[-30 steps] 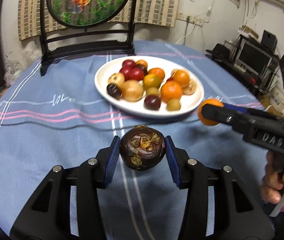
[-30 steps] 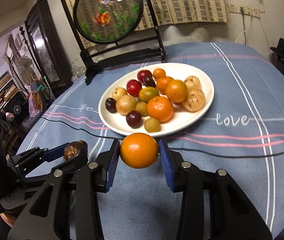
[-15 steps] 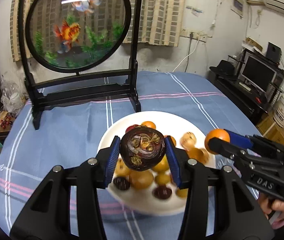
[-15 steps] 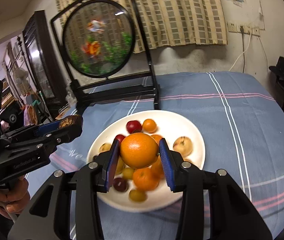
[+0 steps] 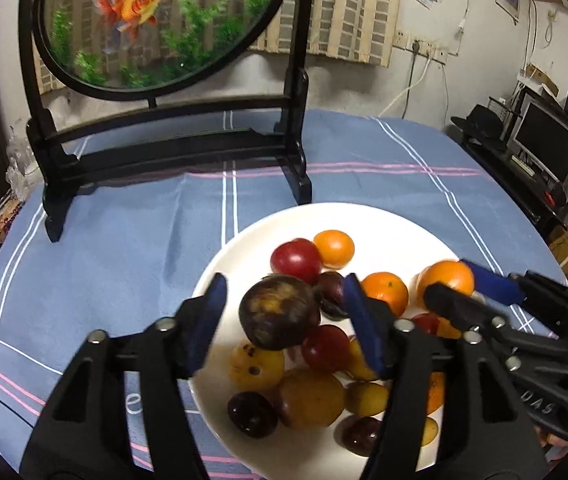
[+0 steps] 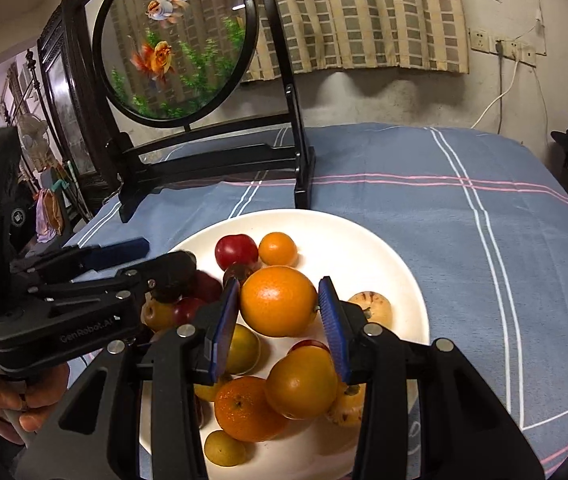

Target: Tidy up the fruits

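Observation:
A white plate point(image 5: 243, 248) point(image 6: 388, 264) on the blue tablecloth holds several fruits. My left gripper point(image 5: 284, 320) is open over the plate; the dark purple mangosteen point(image 5: 277, 312) sits between its spread fingers, touching neither pad, on the fruit pile. My right gripper point(image 6: 279, 316) hangs over the plate with an orange point(image 6: 277, 306) between its blue pads; a slight gap shows at both pads. The right gripper and its orange point(image 5: 446, 280) show at the right in the left wrist view. The left gripper point(image 6: 155, 268) shows at the left in the right wrist view.
A round fish-picture screen on a black stand point(image 5: 171, 152) point(image 6: 219, 160) rises just behind the plate. The table edge drops off to the right, with a monitor and shelves point(image 5: 548, 148) beyond. A dark cabinet point(image 6: 59, 92) stands at the left.
Both grippers moved forward and down over the plate. The left gripper opened and let go of the mangosteen, which now rests on the fruits. The right gripper's jaws have widened around the orange.

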Available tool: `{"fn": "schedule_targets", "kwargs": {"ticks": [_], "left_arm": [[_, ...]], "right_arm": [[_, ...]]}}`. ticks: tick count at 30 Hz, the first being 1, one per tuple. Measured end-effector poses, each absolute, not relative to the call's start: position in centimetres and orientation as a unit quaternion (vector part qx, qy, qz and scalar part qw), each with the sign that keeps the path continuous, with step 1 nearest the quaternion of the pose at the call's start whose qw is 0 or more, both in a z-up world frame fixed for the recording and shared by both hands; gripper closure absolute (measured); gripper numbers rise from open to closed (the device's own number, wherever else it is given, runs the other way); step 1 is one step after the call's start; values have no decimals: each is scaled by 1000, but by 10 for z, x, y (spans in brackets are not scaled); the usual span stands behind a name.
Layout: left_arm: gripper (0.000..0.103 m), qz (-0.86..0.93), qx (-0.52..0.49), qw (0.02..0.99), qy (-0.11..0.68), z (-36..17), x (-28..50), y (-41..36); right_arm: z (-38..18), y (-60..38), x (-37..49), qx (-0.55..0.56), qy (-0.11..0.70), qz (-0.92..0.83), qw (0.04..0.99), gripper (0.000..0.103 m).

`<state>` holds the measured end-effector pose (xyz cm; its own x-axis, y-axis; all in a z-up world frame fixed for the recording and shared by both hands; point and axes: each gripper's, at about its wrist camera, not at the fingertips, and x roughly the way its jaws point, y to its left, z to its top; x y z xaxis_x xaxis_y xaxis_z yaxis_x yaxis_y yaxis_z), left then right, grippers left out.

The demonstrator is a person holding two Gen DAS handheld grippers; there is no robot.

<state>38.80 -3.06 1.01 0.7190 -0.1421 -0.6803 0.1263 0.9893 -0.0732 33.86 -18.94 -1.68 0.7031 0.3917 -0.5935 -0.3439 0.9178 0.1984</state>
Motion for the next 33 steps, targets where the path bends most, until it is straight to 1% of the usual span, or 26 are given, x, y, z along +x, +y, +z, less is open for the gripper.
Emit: {"fn": "schedule_targets", "kwargs": {"ticks": [1,2,4,9,11,12,13,14,17,25,33], "left_arm": [[31,-70,-8,929,364,13,386,-30],[28,-66,-5,930,362,16,383,-29],[19,-54,4,935,351,23,373,-28],[8,-46,14,946,319,52,328,-28],[6,-50,25,950,306,64,301,-30],[3,-49,32,952,299,70,288,-31],[2,-48,36,954,294,74,277,-32],[2,-45,41,955,289,77,264,-33],[2,-48,51,955,288,86,218,-34],[2,-41,60,955,286,82,128,-32],[2,-49,51,952,297,74,95,-32]], "right_arm": [[-17,-190,338,37,329,200,922,55],[-15,-191,336,38,328,200,923,52],[-10,-195,329,42,321,201,924,41],[16,-204,290,35,301,212,929,36],[24,-207,271,33,298,218,929,35],[29,-208,257,31,298,219,929,28],[33,-209,244,27,296,220,929,4],[37,-211,230,23,285,220,933,1],[43,-211,192,-6,262,216,941,1],[36,-212,114,-44,291,197,935,1],[27,-224,79,-44,295,184,937,1]]}}
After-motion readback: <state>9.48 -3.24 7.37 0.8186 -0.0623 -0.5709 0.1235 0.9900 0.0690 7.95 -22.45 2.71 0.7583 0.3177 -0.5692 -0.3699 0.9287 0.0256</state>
